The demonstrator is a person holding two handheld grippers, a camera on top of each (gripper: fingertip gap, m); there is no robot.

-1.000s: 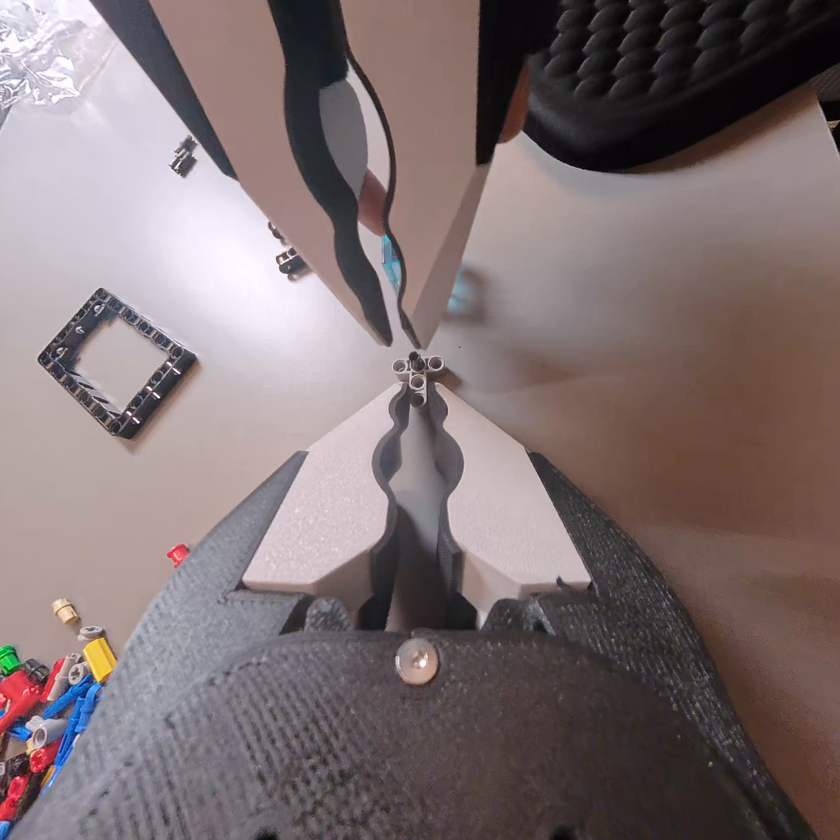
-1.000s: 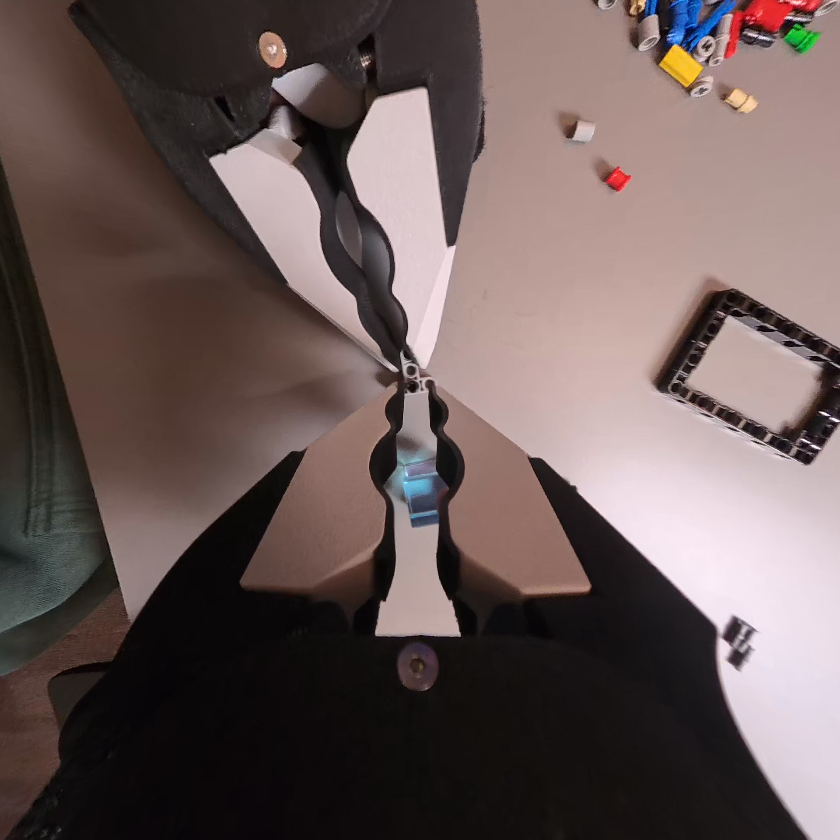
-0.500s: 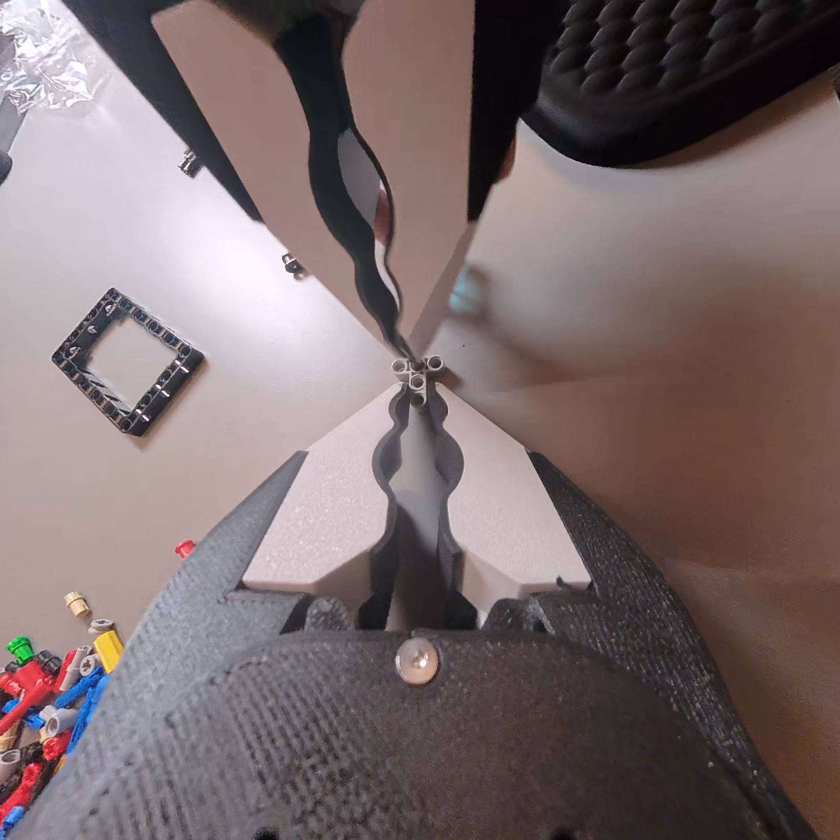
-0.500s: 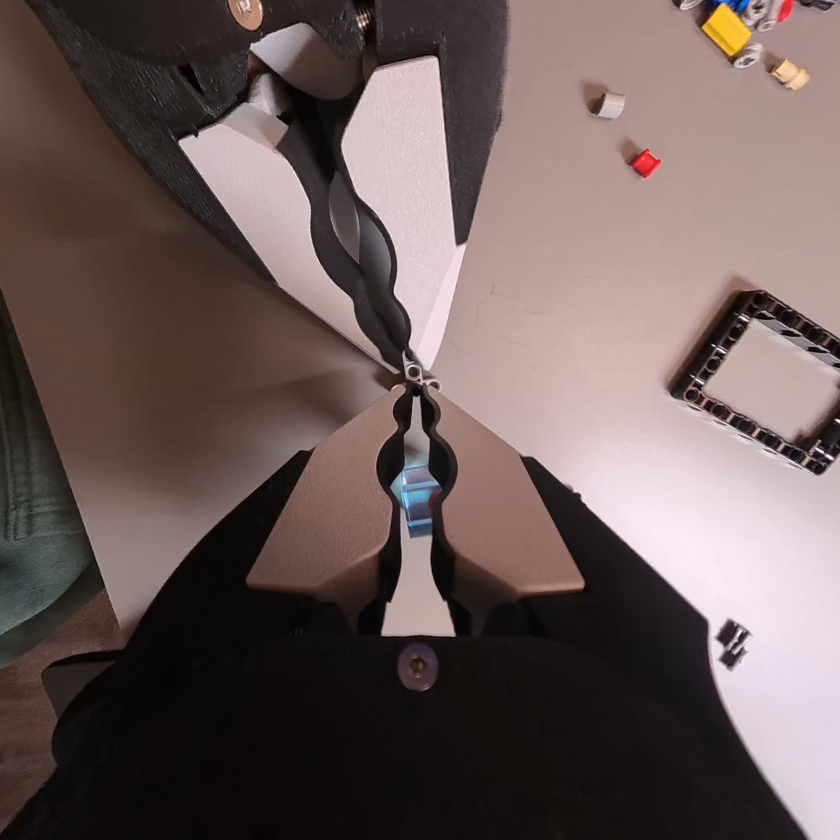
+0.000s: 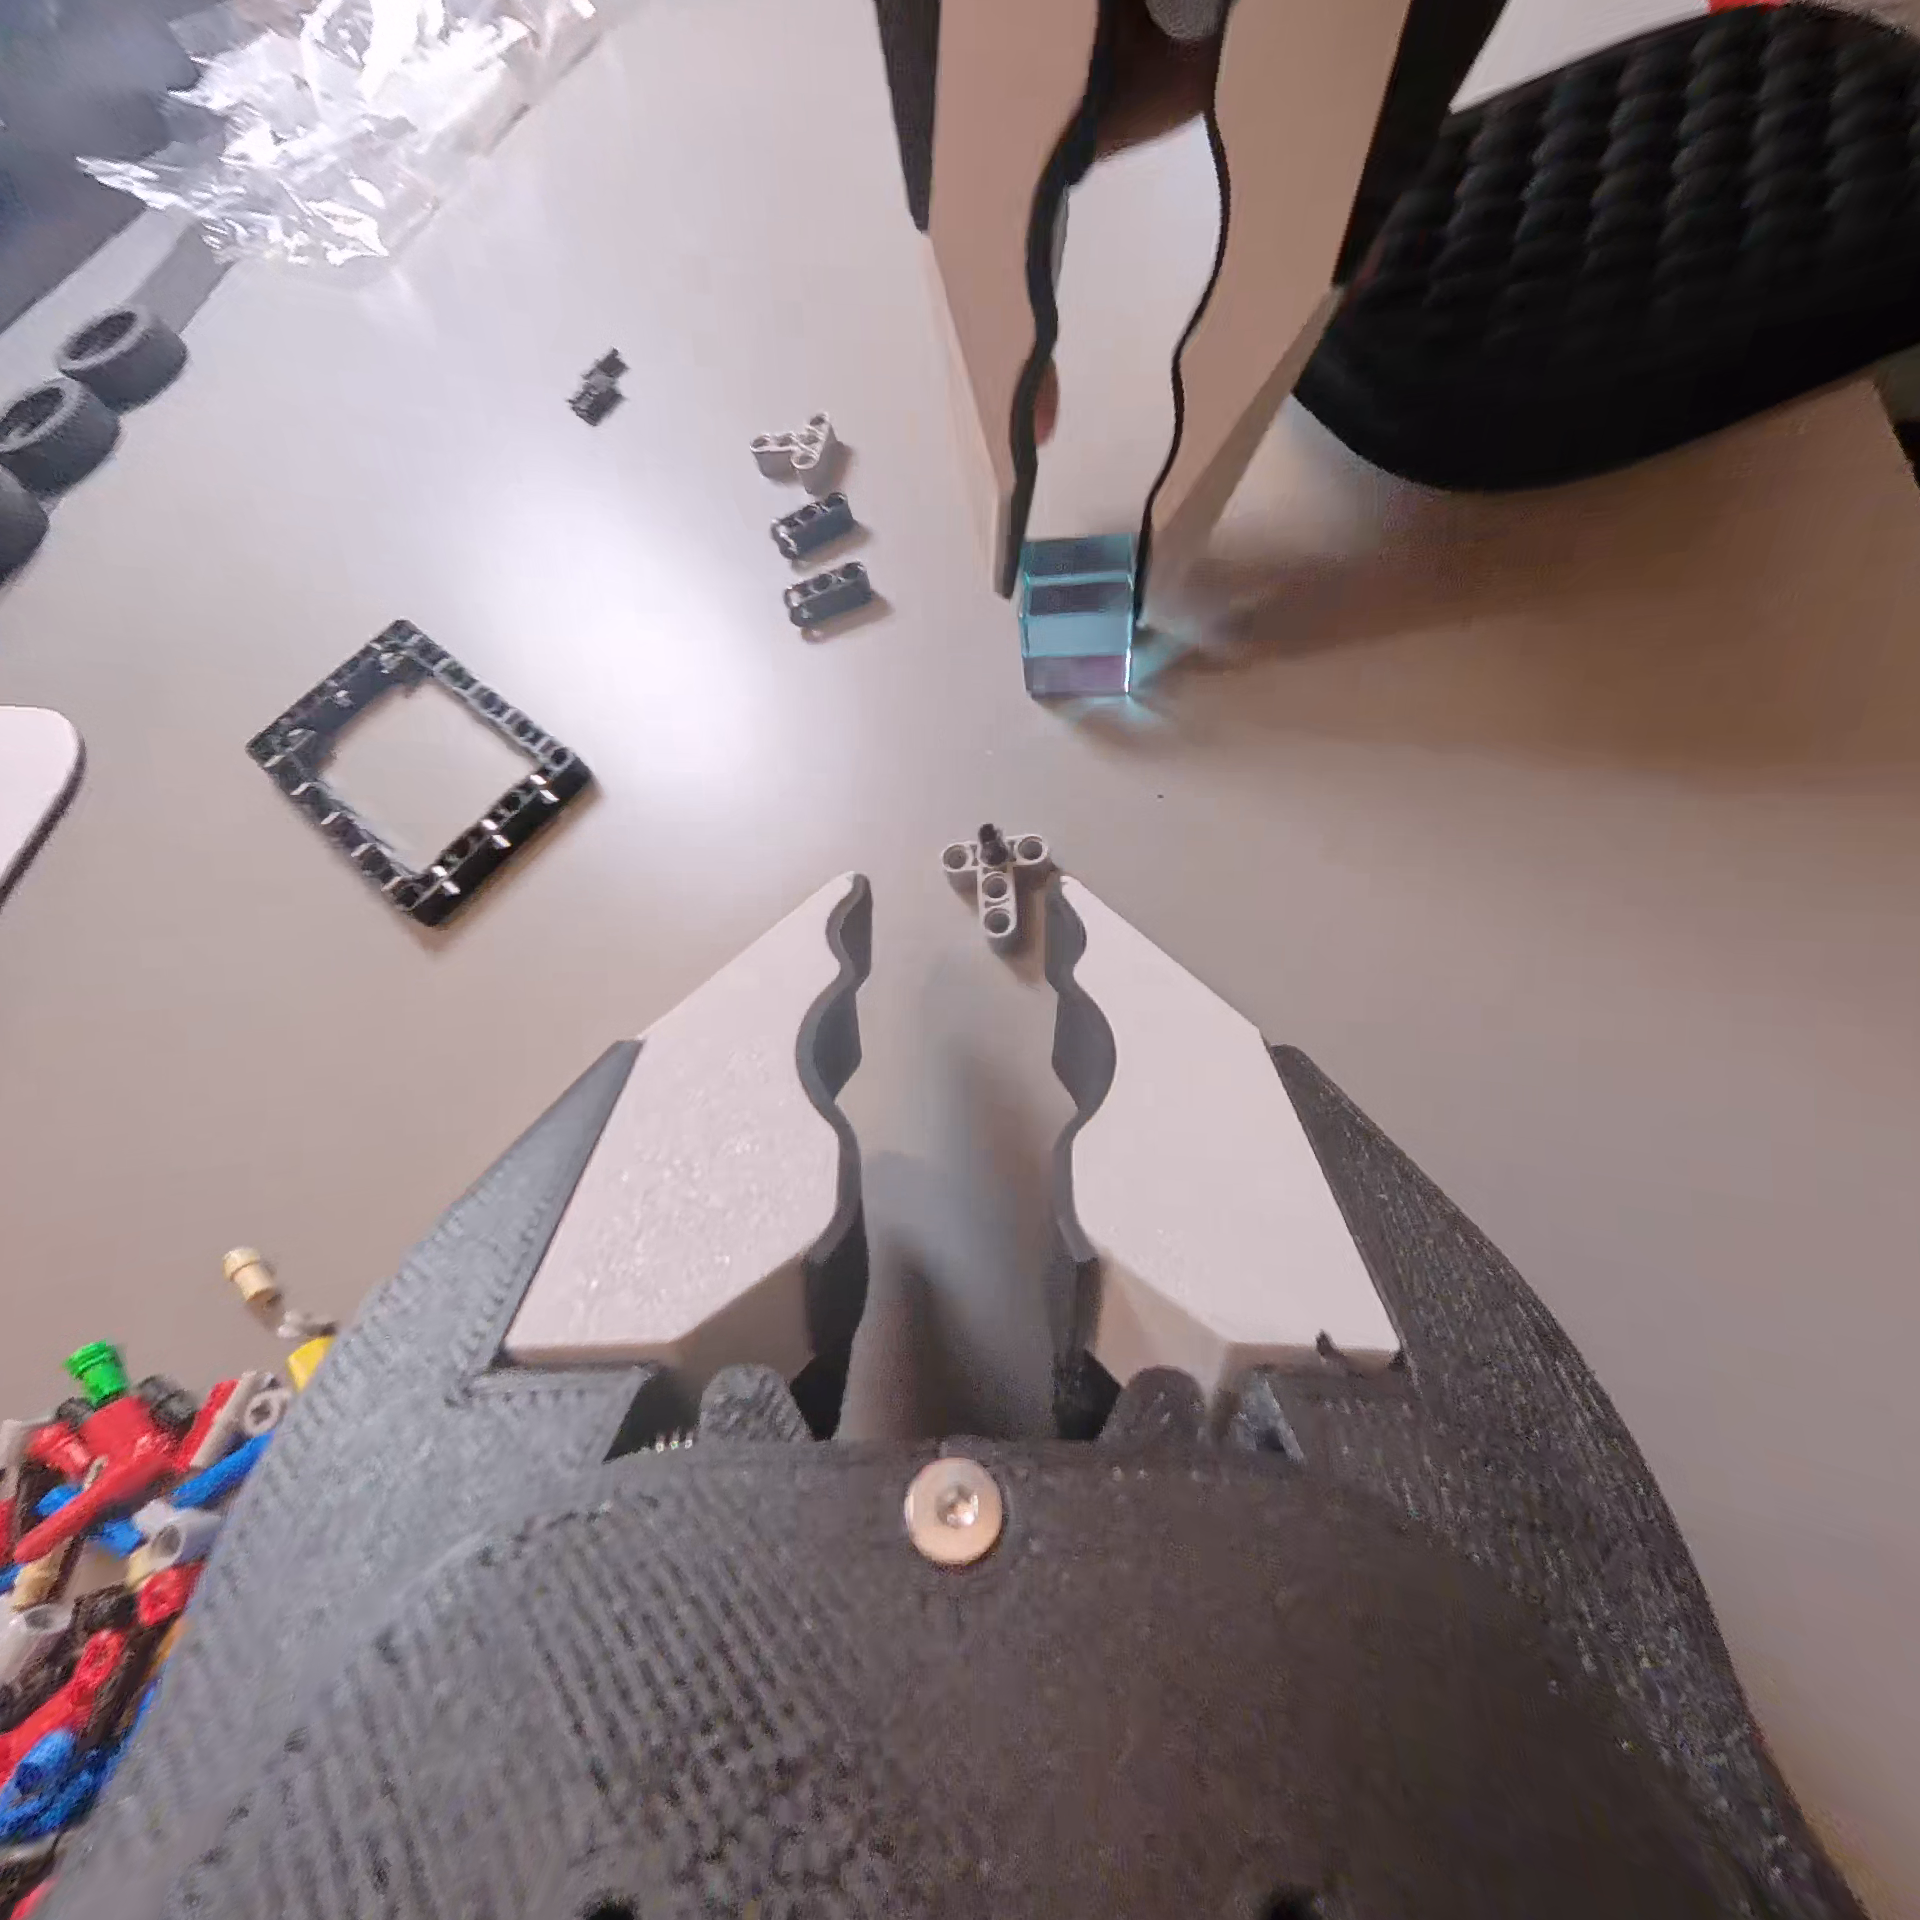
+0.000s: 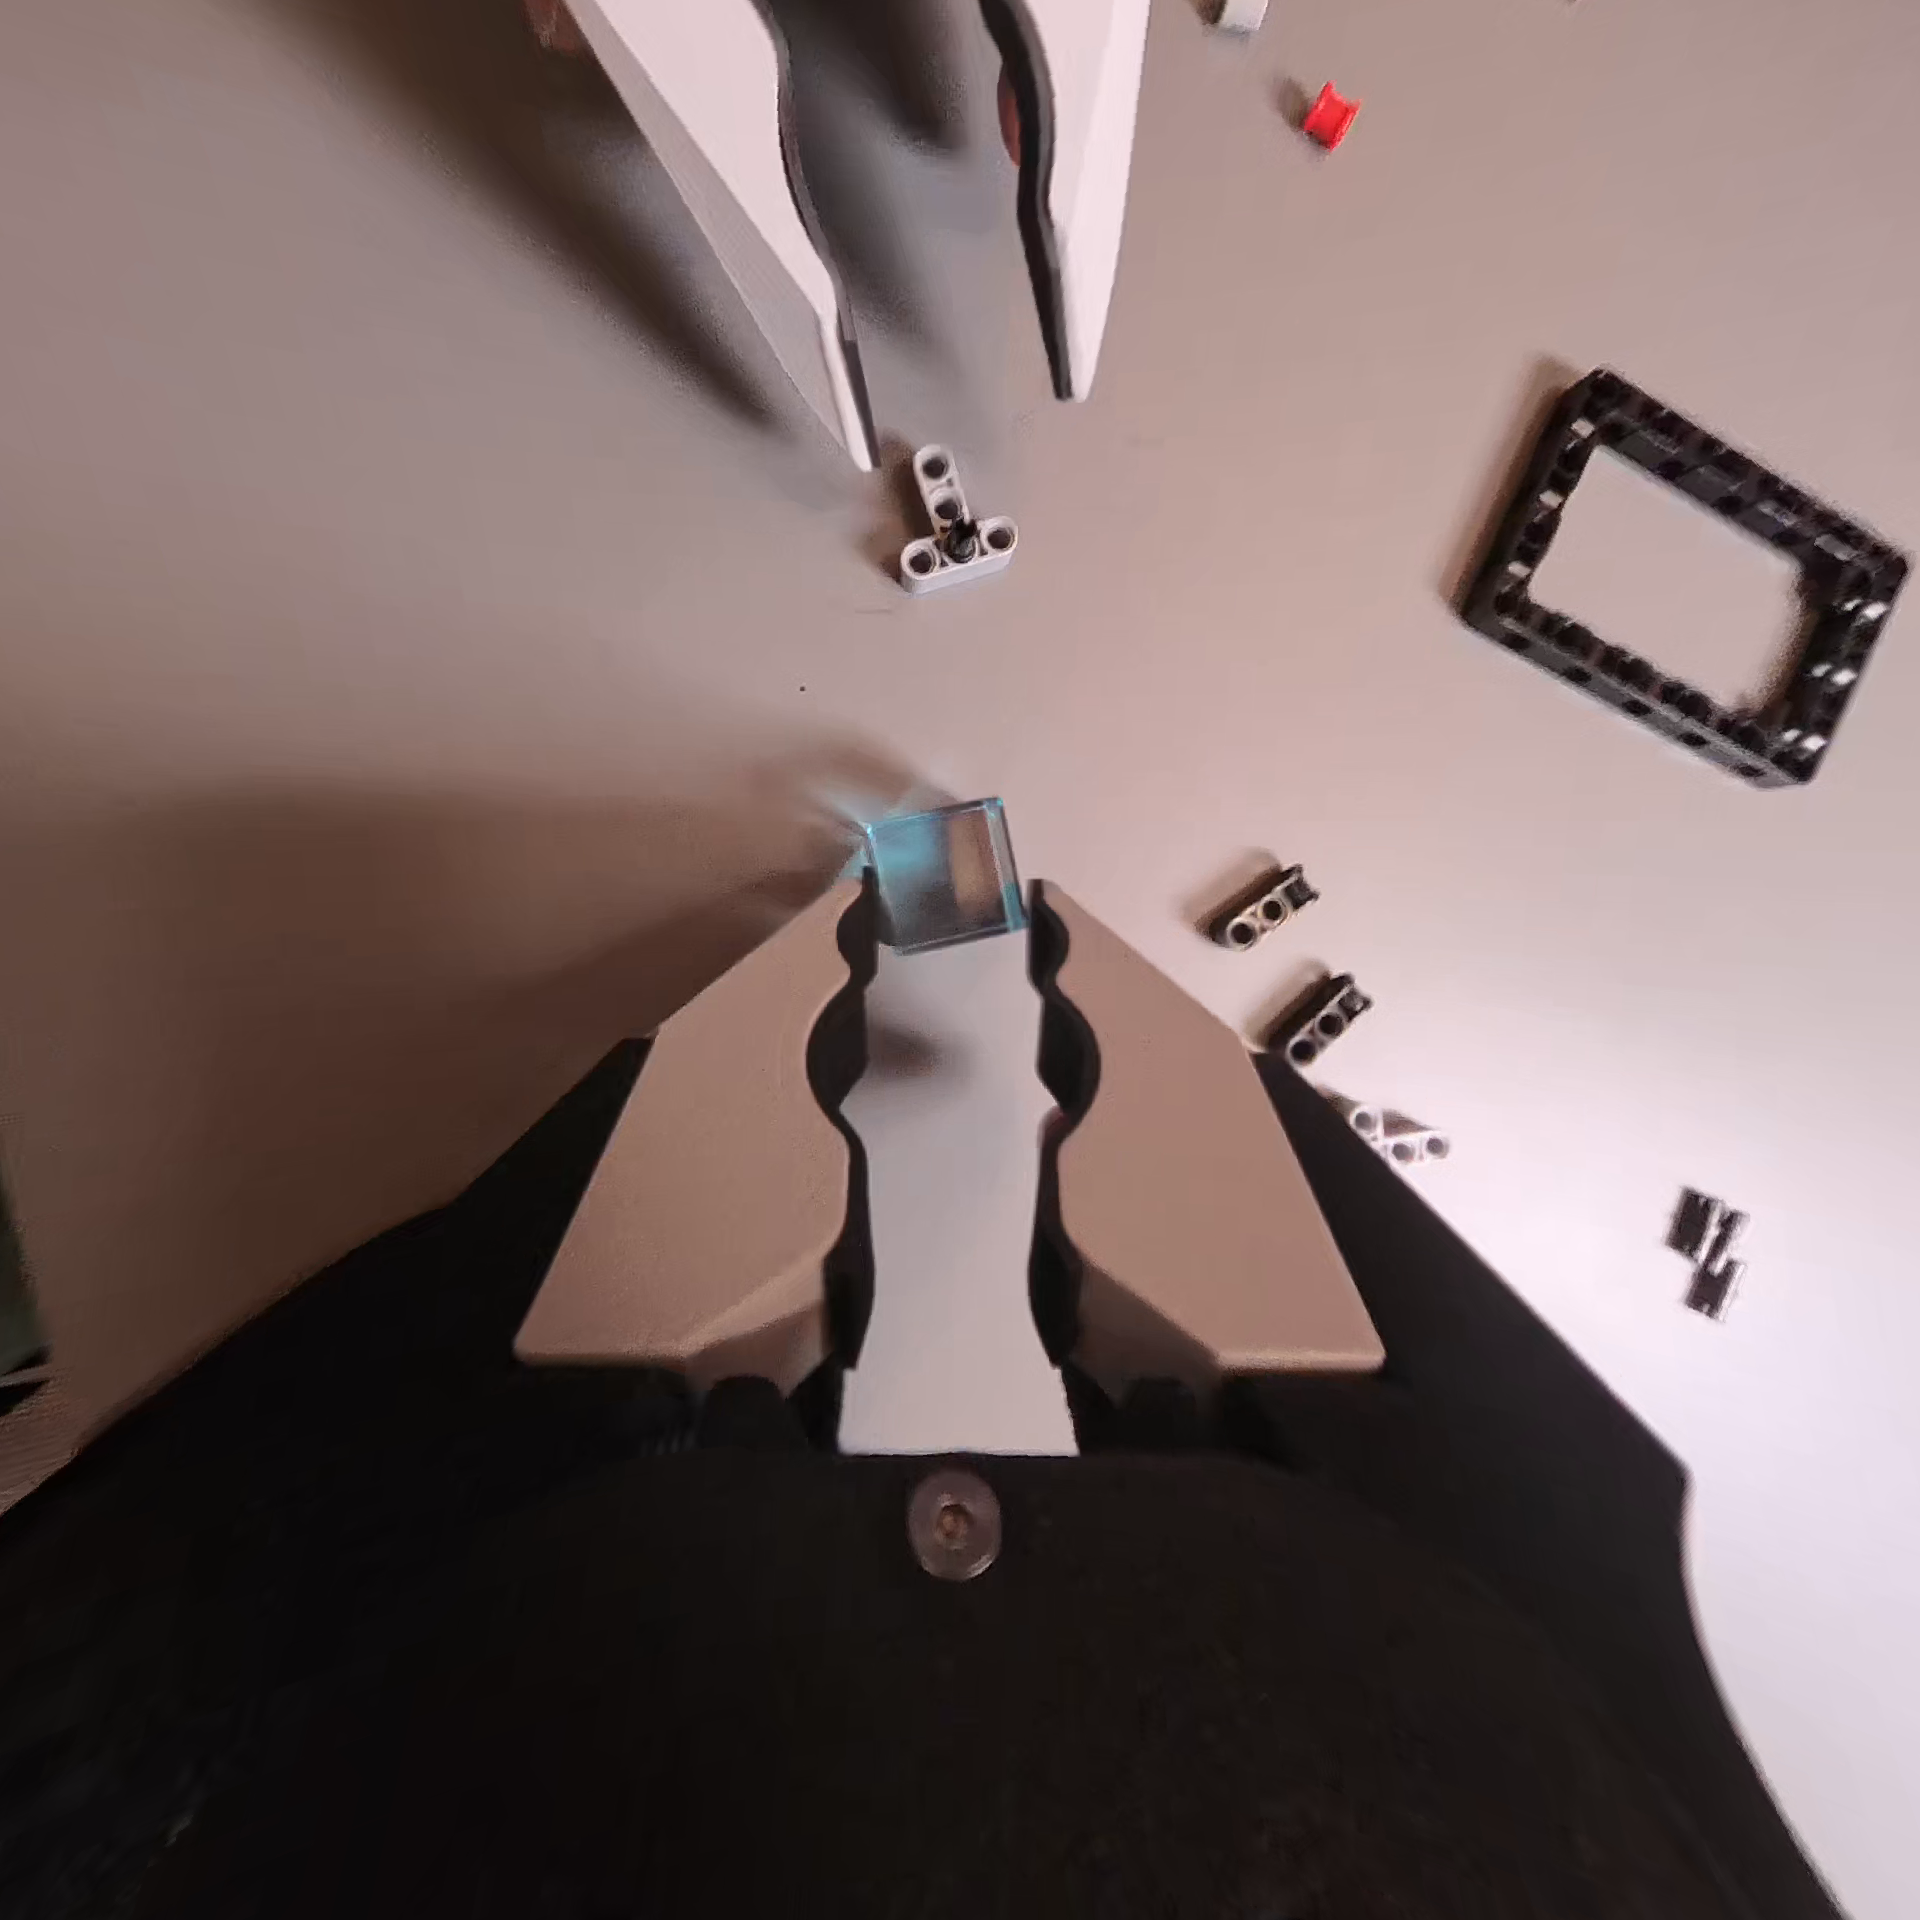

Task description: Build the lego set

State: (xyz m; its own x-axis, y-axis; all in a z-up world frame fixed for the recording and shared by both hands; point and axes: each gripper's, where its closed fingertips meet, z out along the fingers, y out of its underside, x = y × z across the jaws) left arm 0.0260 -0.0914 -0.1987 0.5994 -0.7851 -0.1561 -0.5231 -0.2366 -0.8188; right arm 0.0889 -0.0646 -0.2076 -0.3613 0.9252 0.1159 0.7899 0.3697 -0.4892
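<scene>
A grey T-shaped beam [image 5: 994, 891] with a black pin [image 5: 989, 840] in it lies flat on the table. It is just ahead of my left gripper [image 5: 958, 891], which is open and empty, with the beam close to its right fingertip. The beam also shows in the right wrist view [image 6: 951, 530], below the left gripper [image 6: 964, 426]. My right gripper [image 6: 948, 891] is open. A clear blue cube [image 6: 940, 873] sits on the table between its tips. In the left wrist view the right gripper [image 5: 1075, 601] straddles the cube [image 5: 1075, 623].
A black square frame [image 5: 338, 826] [image 6: 1631, 675] lies off to the side. Two short black beams [image 5: 816, 525] [image 6: 1262, 914], a grey beam [image 5: 795, 452] and a small black connector [image 5: 597, 384] lie nearby. A pile of coloured pieces [image 5: 94, 1455], tyres [image 5: 104, 364], a plastic bag [image 5: 332, 135] and a black chair seat [image 5: 1662, 260] ring the area. Tip to tip, the grippers are about 8 cm apart. It is some 20 cm from my right tips to the small black connector [image 5: 597, 384]. It is also in sight in the right wrist view [image 6: 1701, 1249].
Both grippers were shut tip to tip on the grey beam and pin. Both have opened and pulled apart, and the beam with its pin now lies on the table.
</scene>
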